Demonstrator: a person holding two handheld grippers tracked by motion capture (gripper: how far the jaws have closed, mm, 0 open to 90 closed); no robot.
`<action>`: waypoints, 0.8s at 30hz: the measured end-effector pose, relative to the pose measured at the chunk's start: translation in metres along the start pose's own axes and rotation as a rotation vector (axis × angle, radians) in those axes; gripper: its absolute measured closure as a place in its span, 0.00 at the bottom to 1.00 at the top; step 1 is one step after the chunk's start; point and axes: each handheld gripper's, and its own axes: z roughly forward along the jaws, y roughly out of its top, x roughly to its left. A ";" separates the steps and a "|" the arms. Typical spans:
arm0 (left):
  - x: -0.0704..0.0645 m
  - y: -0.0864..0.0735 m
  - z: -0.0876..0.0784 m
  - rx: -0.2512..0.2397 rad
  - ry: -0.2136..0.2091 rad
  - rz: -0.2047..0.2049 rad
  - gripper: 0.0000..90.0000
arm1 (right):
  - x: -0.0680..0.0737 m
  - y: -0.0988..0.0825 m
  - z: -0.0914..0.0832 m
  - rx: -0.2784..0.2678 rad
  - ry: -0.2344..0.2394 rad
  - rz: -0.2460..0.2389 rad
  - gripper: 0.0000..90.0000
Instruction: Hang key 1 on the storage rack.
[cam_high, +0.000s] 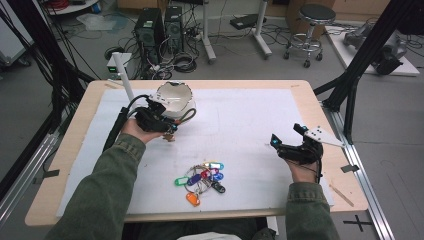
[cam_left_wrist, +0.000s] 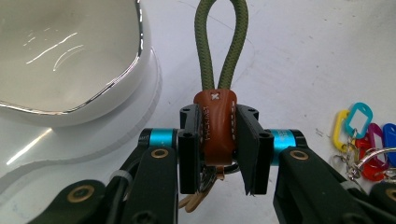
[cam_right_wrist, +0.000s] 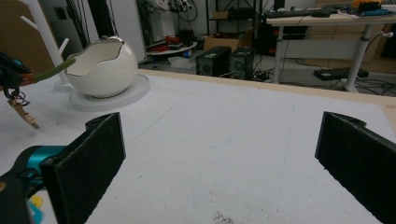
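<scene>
One keychain (cam_left_wrist: 215, 126), a brown leather tab with a green cord loop (cam_left_wrist: 224, 42), is pinched between the jaws of the left gripper (cam_left_wrist: 217, 149), held just above the white mat (cam_high: 240, 120) beside the egg-shaped white bowl (cam_high: 174, 97). The pads bear on the tab's smooth sides, and small metal and tan pieces dangle below it, so the likeliest trouble, as I judge it, is the leather sliding out if the hand tilts or swings. The cord loop points toward the bowl's jagged silver rim (cam_left_wrist: 116, 79) and could snag there, or nudge the bowl on its flat white base (cam_right_wrist: 112, 98). A bunch of coloured key tags (cam_high: 202, 179) lies near the mat's front edge, well apart. The right gripper (cam_high: 290, 137) hovers with jaws spread wide, holding nothing, too far off to catch a drop.
</scene>
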 end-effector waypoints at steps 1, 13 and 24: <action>0.001 0.000 -0.001 0.003 0.001 0.004 0.80 | 0.000 0.000 0.000 0.002 0.000 0.001 0.01; 0.012 -0.006 -0.019 -0.004 0.026 -0.023 0.80 | 0.000 0.000 0.000 0.005 0.003 0.003 0.01; 0.025 -0.013 -0.042 -0.010 0.074 -0.047 0.80 | 0.000 0.000 0.000 0.008 0.006 0.004 0.01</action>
